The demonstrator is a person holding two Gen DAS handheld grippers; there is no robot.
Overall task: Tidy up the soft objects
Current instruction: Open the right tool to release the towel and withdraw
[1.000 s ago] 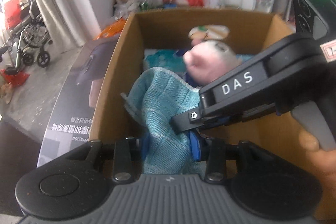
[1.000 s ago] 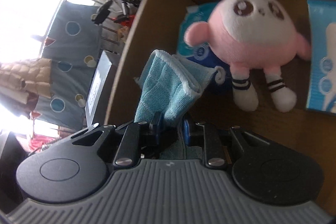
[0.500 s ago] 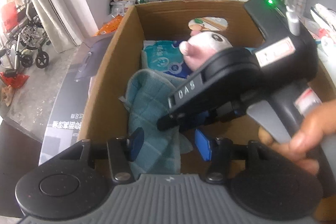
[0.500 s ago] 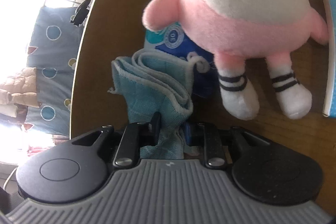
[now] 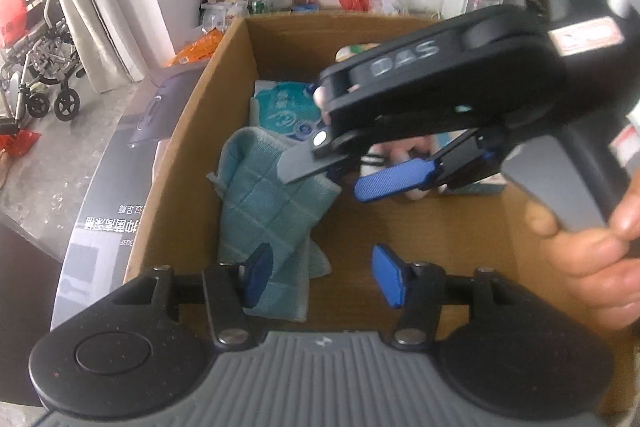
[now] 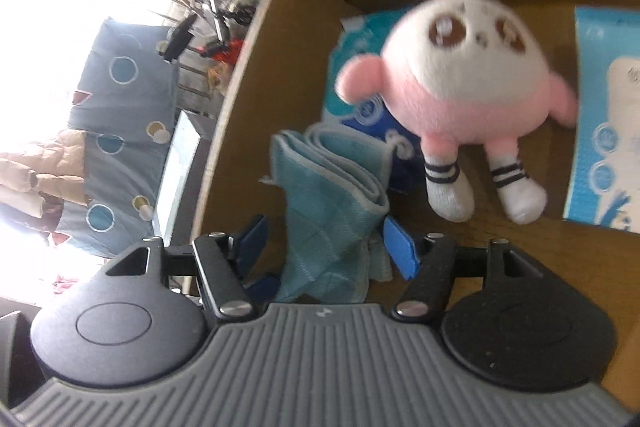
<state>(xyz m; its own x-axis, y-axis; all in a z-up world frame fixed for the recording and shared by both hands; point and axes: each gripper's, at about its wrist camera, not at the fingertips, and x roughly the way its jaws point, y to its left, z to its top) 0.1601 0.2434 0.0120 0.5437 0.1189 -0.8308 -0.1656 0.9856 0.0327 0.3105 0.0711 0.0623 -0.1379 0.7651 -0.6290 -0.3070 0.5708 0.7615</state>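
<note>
Now both of my hand-held grippers are inside the cardboard box, over its near-left part. Left hand-held gripper: jaws have just been opening, now stand wide; the near end of the teal towel lies under and past the left pad, no pinch on it. Right hand-held gripper: jaws just opened too, also wide; towel fabric sits between the pads, maybe brushing the right one, but not clamped. So neither holds anything, as far as I can see.

Towel position: folded, lying on the box floor along the left wall, long axis running from the near edge toward the far wall. Its far end touches the blue tissue pack at the far-left corner. Pink plush toy lies to the right of the towel, apart from it, feet toward the near edge. 2nd tissue pack is by the right wall.

Key relation for the next move: towel lies straight ahead of and below both grippers, lengthwise along the pointing direction. Left gripper is nearer its near end; the right one hangs over its middle. Judgement: towel looks placed, so next is prob. withdrawal of both hands up and back, w/o snagging fabric on a pad. Risk: the loose fold by the right pad could drag.
</note>
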